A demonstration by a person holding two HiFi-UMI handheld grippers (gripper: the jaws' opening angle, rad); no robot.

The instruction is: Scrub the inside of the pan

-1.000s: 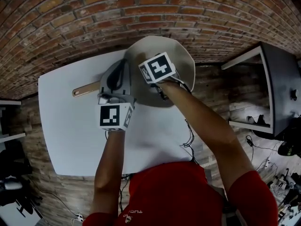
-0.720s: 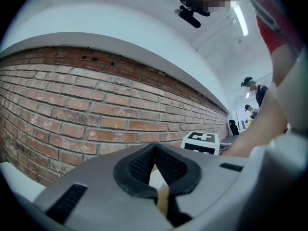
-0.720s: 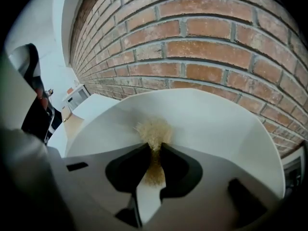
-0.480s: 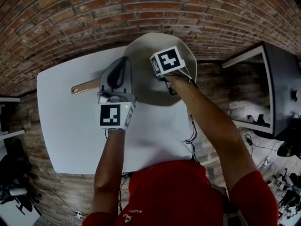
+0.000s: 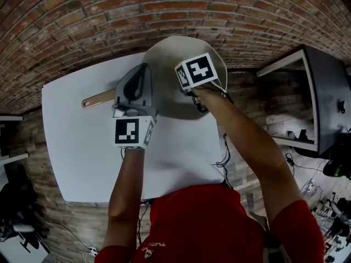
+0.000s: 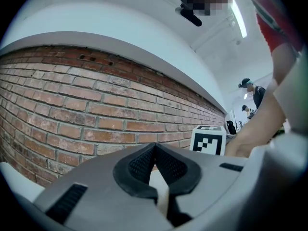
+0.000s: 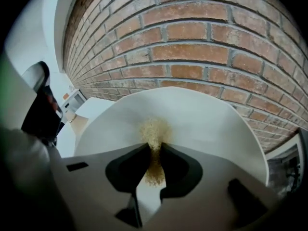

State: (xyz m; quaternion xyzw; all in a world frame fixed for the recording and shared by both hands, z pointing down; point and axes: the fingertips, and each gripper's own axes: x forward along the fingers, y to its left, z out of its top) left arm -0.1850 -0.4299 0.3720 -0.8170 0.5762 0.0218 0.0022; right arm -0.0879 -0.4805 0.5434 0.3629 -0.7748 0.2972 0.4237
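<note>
A cream pan (image 5: 164, 78) with a wooden handle (image 5: 98, 98) is tipped up over the back of the white table (image 5: 82, 147). My left gripper (image 6: 156, 160) is shut on the pan's thin rim (image 6: 162, 189), on the side near the handle. Inside the pan (image 7: 207, 119), my right gripper (image 7: 155, 150) is shut on a tan scrub pad (image 7: 154, 131). The pad presses against the pan's inner surface. In the head view the right gripper's marker cube (image 5: 196, 70) hides its jaws and the pad.
A brick wall (image 5: 82, 15) stands close behind the table. A dark desk (image 5: 323, 92) is to the right, with cables on the wooden floor (image 5: 222, 158) below it. People (image 6: 250, 88) stand far off in the left gripper view.
My right gripper has slid with the pad across the pan, to the right and slightly further back. The left gripper and the pan have hardly moved.
</note>
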